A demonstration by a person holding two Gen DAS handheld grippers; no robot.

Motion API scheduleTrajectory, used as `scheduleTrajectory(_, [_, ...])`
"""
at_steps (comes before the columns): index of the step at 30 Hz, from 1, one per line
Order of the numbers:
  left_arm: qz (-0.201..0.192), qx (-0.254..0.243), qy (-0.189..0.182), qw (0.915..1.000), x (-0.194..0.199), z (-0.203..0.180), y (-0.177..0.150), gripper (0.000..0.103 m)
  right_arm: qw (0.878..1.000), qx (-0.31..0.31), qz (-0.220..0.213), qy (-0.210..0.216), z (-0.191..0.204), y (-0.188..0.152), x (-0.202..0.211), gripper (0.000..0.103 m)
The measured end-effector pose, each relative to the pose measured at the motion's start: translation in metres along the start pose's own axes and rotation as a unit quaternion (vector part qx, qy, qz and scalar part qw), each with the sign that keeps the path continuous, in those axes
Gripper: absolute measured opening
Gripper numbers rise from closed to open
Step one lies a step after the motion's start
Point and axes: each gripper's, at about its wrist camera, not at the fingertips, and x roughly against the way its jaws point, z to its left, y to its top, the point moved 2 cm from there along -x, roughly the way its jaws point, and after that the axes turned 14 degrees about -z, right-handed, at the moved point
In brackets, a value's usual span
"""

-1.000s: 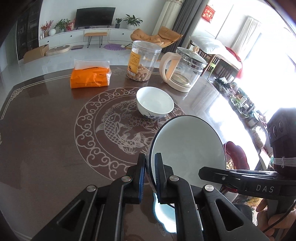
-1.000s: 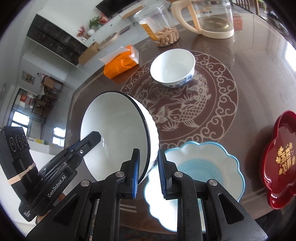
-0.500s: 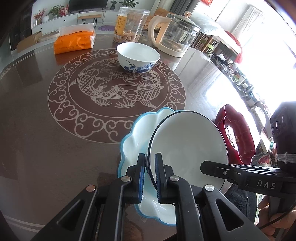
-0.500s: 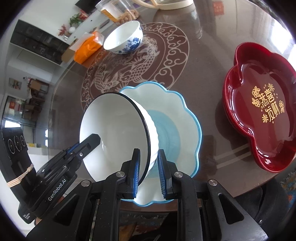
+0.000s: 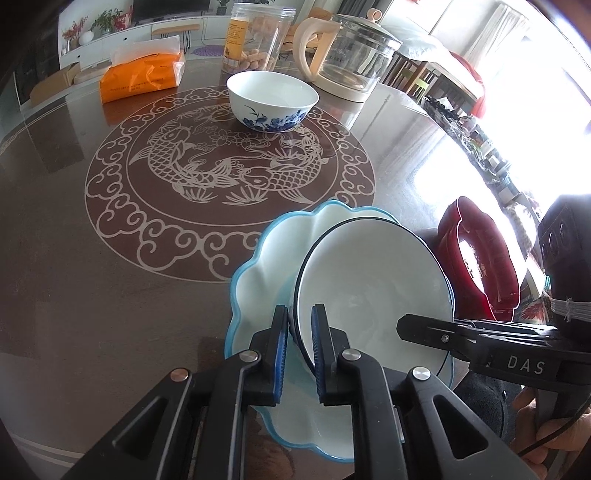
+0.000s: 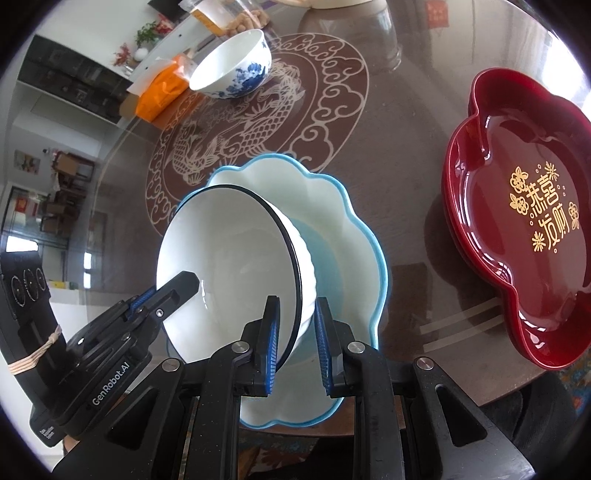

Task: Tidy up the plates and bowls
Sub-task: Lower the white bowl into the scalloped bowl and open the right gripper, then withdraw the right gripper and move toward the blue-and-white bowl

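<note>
A white bowl with a thin black rim (image 5: 373,280) (image 6: 229,258) rests tilted inside a scalloped white plate with a blue edge (image 5: 266,266) (image 6: 340,221) near the table's front edge. My left gripper (image 5: 300,343) straddles the bowl's near rim, its jaws slightly parted around it. My right gripper (image 6: 297,343) straddles the opposite rim with a visible gap on each side. A blue-and-white bowl (image 5: 272,99) (image 6: 232,68) stands farther back on the table.
A red lacquer flower-shaped tray (image 6: 524,229) (image 5: 476,254) lies right of the plate. An orange tissue pack (image 5: 142,75), a jar of snacks (image 5: 255,35) and a glass kettle (image 5: 351,55) stand along the far side. The table edge is close below the plate.
The black-rimmed bowl has come down into the blue-edged plate. Both grippers' jaws have widened around its rim.
</note>
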Motion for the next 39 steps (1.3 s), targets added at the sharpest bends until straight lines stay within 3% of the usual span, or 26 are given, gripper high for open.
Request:
scheduleTrajectory(3, [-0.005, -0.003, 0.003, 1.0, 0.002, -0.001, -0.001, 0.016, 1.0, 0.008, -0.006, 0.005, 0.002, 0.001, -0.001, 0.026])
scheduleTrajectory(6, [-0.021, -0.02, 0.011, 0.9995, 0.007, -0.006, -0.001, 0.026, 1.0, 0.007, -0.018, 0.019, 0.002, 0.0, 0.001, 0.039])
scheduleTrajectory(8, [-0.036, -0.022, 0.013, 0.999, 0.013, -0.006, 0.0, 0.049, 0.999, 0.019, -0.036, 0.012, 0.004, 0.001, 0.007, 0.045])
scheduleTrajectory(10, [-0.052, -0.023, 0.017, 0.9982, 0.022, -0.006, 0.001, 0.057, 0.998, 0.034, -0.055, 0.01, 0.008, 0.002, 0.016, 0.054])
scheduleTrajectory(12, [-0.079, -0.025, 0.029, 0.9962, 0.036, -0.006, 0.003, 0.067, 0.996, 0.047, -0.079, 0.014, 0.013, 0.002, 0.029, 0.059])
scheduleTrajectory(16, [-0.14, -0.012, 0.004, 0.99, 0.075, -0.006, 0.005, 0.079, 0.981, 0.091, -0.17, 0.0, 0.026, -0.006, 0.068, 0.061])
scheduleTrajectory(18, [-0.178, -0.016, 0.014, 0.9839, 0.095, -0.008, 0.004, 0.086, 0.96, 0.119, -0.252, -0.021, 0.032, -0.019, 0.093, 0.062])
scheduleTrajectory(19, [-0.197, -0.019, 0.023, 0.9799, 0.104, -0.008, 0.003, 0.09, 0.943, 0.13, -0.305, -0.034, 0.035, -0.03, 0.108, 0.063])
scheduleTrajectory(23, [-0.263, -0.035, 0.082, 0.9607, 0.132, -0.003, -0.005, 0.1, 0.841, 0.15, -0.51, -0.101, 0.042, -0.086, 0.161, 0.077])
scheduleTrajectory(25, [-0.284, -0.043, 0.108, 0.9518, 0.139, 0.003, -0.008, 0.1, 0.797, 0.176, -0.567, -0.115, 0.047, -0.106, 0.171, 0.082])
scheduleTrajectory(26, [-0.291, -0.044, 0.121, 0.9482, 0.14, 0.006, -0.01, 0.1, 0.784, 0.195, -0.575, -0.127, 0.05, -0.111, 0.169, 0.082])
scheduleTrajectory(27, [-0.293, -0.042, 0.133, 0.9459, 0.14, 0.011, -0.011, 0.1, 0.78, 0.215, -0.571, -0.143, 0.055, -0.112, 0.166, 0.082])
scheduleTrajectory(30, [-0.28, -0.025, 0.148, 0.9482, 0.135, 0.027, -0.013, 0.1, 0.784, 0.239, -0.546, -0.174, 0.06, -0.109, 0.154, 0.082])
scheduleTrajectory(34, [-0.27, 0.003, 0.15, 0.9512, 0.134, 0.045, -0.019, 0.1, 0.785, 0.228, -0.554, -0.157, 0.054, -0.109, 0.159, 0.082])
scheduleTrajectory(39, [-0.263, 0.025, 0.144, 0.9536, 0.134, 0.057, -0.023, 0.1, 0.802, 0.222, -0.532, -0.159, 0.048, -0.112, 0.153, 0.082])
